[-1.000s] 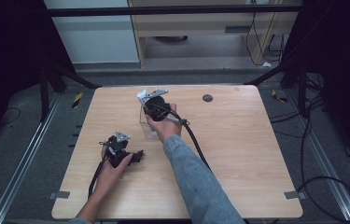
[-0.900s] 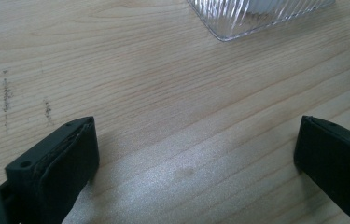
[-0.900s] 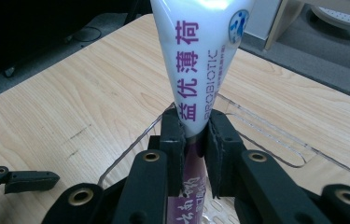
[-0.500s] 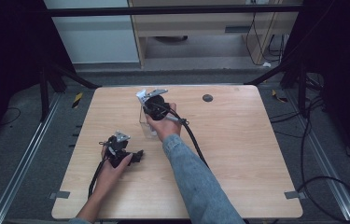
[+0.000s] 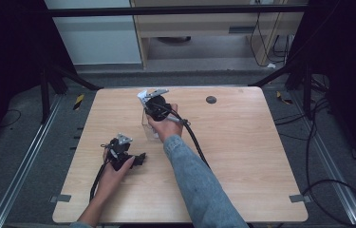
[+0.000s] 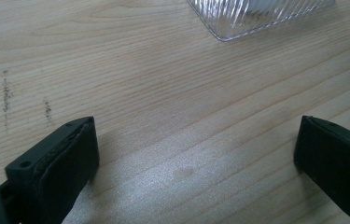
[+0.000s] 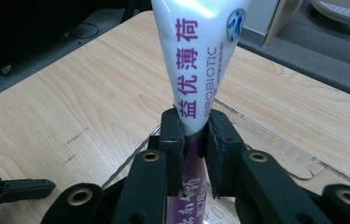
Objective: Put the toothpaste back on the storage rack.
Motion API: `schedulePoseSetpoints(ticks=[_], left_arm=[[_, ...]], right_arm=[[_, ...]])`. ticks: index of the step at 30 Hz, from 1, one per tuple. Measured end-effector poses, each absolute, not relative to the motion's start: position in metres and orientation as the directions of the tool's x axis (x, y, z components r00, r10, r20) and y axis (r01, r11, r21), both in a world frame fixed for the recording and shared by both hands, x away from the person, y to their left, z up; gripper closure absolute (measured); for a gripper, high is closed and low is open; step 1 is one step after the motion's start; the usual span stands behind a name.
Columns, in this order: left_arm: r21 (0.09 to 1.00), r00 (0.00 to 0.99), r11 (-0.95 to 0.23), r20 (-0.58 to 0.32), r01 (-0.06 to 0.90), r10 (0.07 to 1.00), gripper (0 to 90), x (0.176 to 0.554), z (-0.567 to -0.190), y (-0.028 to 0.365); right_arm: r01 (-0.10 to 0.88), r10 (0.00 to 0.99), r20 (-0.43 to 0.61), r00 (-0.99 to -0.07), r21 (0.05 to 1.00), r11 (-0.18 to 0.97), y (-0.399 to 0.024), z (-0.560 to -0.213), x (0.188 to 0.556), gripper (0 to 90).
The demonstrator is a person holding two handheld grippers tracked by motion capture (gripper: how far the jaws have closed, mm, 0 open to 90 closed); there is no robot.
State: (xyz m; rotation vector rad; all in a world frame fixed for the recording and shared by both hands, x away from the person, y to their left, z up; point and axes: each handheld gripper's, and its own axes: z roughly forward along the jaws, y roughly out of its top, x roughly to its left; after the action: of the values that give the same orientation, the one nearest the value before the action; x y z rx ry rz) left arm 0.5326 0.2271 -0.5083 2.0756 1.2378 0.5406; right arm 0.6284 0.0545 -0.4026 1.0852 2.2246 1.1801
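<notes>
The left gripper [image 5: 140, 158] lies low on the wooden table [image 5: 242, 156] in the left hand [image 5: 114, 168], near its front-left part. Its black jaws stand wide apart with only bare, pale wood grain between them. A corner of a clear ribbed plastic box [image 6: 256, 16] shows just ahead. Further right, the right gripper [image 7: 195, 135] clamps a white tube [image 7: 200, 60], jaws closed tight on its flattened body. The tube reads "PROBIOTIC" and "益优薄荷" in purple and widens upward from the jaws. It is held above the clear box [image 5: 149, 124], near the table's back centre. A small dark disc [image 5: 210, 99] sits to the right.
</notes>
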Motion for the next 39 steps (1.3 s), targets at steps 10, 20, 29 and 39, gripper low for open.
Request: schedulePoseSetpoints(ticks=[10, 20, 29, 39], left_arm=[[0.712, 0.468, -0.34, 0.018, 0.614, 0.883, 0.0, 0.5326, -0.5083, 0.227], [0.712, 0.469, -0.341, 0.019, 0.614, 0.883, 0.0, 0.5326, -0.5083, 0.2271], [0.712, 0.469, -0.341, 0.019, 0.614, 0.883, 0.0, 0.5326, -0.5083, 0.2271], [0.712, 0.469, -0.341, 0.019, 0.614, 0.883, 0.0, 0.5326, -0.5083, 0.2271]], right_arm=[[0.454, 0.786, 0.013, -0.618, 0.823, 0.343, 0.0552, -0.403, 0.6307, 77.8], [0.457, 0.787, 0.018, -0.617, 0.823, 0.339, 0.0541, -0.4032, 0.6322, 77.5], [0.459, 0.787, 0.021, -0.617, 0.822, 0.338, 0.0516, -0.4018, 0.6322, 76.8], [0.455, 0.782, 0.025, -0.622, 0.825, 0.336, 0.0479, -0.3976, 0.6286, 77.0]])
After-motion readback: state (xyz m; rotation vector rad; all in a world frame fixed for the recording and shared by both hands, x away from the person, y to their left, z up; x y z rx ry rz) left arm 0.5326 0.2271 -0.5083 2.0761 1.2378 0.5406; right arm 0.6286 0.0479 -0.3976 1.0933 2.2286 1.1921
